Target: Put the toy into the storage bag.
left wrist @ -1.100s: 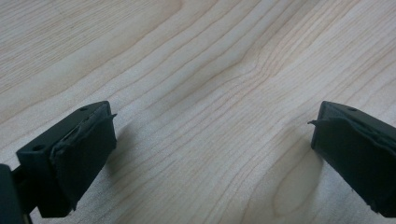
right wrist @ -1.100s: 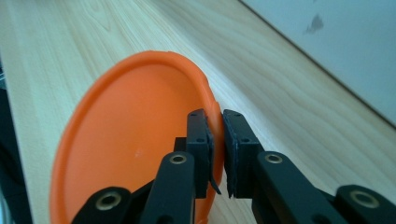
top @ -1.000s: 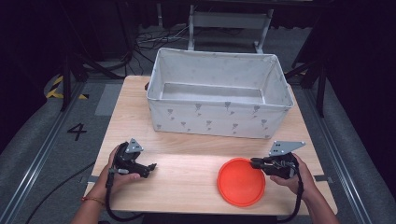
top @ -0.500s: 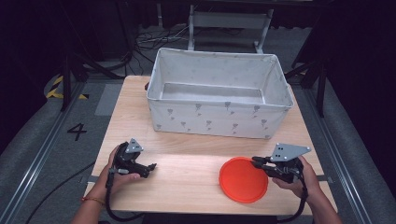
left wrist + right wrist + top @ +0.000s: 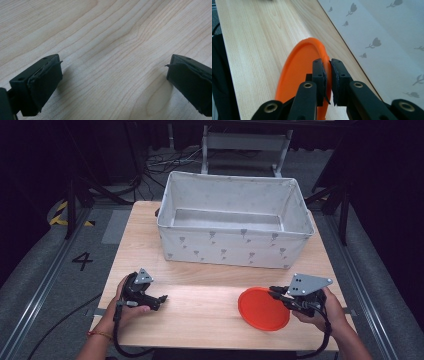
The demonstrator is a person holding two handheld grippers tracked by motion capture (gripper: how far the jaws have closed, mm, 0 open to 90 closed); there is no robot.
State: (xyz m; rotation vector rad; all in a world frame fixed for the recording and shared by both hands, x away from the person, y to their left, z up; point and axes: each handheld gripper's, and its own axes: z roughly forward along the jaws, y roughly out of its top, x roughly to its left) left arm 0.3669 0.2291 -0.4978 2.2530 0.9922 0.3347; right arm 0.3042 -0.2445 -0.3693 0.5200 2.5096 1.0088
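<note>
Pinching the orange plate by its right rim, the right gripper has its jaws closed on the thin edge; in the right gripper view the pads squeeze the rim with the disc running away from them. Plate sits near the table's front edge, toward the right front corner, well short of the white fabric bin at the back edge. Whether the far side is resting on the wood or lifted, can't tell.

Left gripper rests near the left front corner, jaws wide apart over bare wood, holding nothing.

Risks: grip is on one edge only, so the plate could pivot or slip out of the pads if swung fast. A drooping far edge could drag on the table or catch the bin's front wall if carried too low. Smooth rim plus small contact means a drop is likely under any jerk. Left hand gives no support.
</note>
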